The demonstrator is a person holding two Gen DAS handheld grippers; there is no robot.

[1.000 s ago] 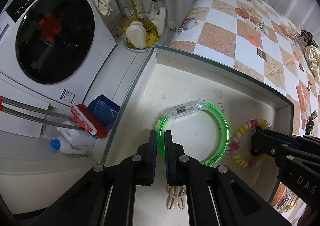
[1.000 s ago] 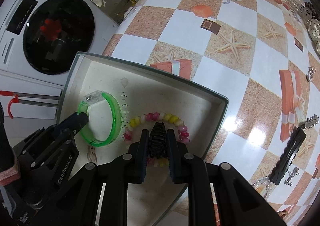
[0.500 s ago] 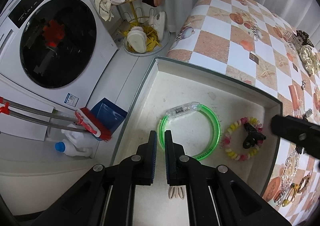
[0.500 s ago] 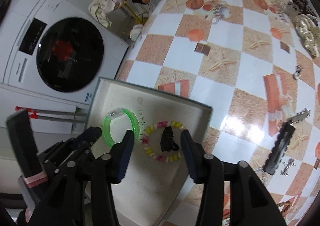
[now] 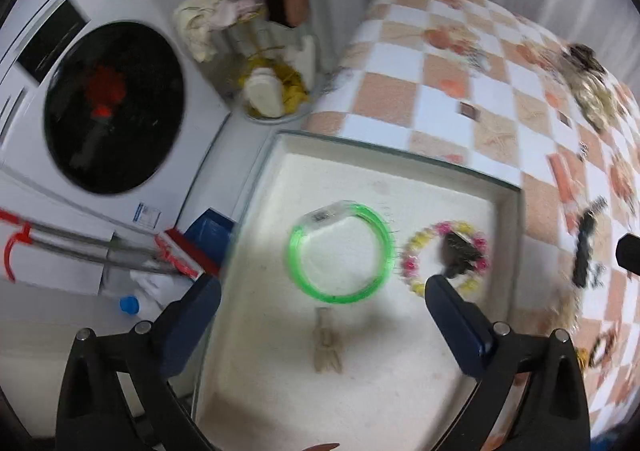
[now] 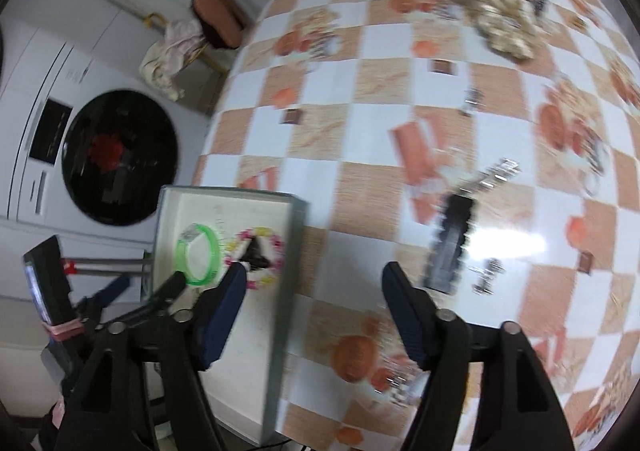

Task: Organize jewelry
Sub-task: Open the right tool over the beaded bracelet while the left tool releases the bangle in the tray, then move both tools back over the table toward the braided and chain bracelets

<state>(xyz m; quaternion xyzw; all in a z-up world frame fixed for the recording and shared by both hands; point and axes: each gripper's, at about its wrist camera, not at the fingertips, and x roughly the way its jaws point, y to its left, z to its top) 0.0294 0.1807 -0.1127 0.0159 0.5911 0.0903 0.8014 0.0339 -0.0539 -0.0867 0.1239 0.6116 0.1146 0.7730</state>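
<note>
Two bracelets (image 5: 340,253) and a black clip (image 5: 460,253) lie in the tray (image 5: 400,155).

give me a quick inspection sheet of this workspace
surface: checkered tablecloth on the table.
job's things: box holds a green bangle, a beaded bracelet, a black claw clip and a beige clip.
clutter: black hair clip and a pale pile on the cloth.
grippers: left tool and right tool open, jaws just been opening, nothing between them.
cables: nothing seen.
surroundings: washing machine, red brush.
</note>
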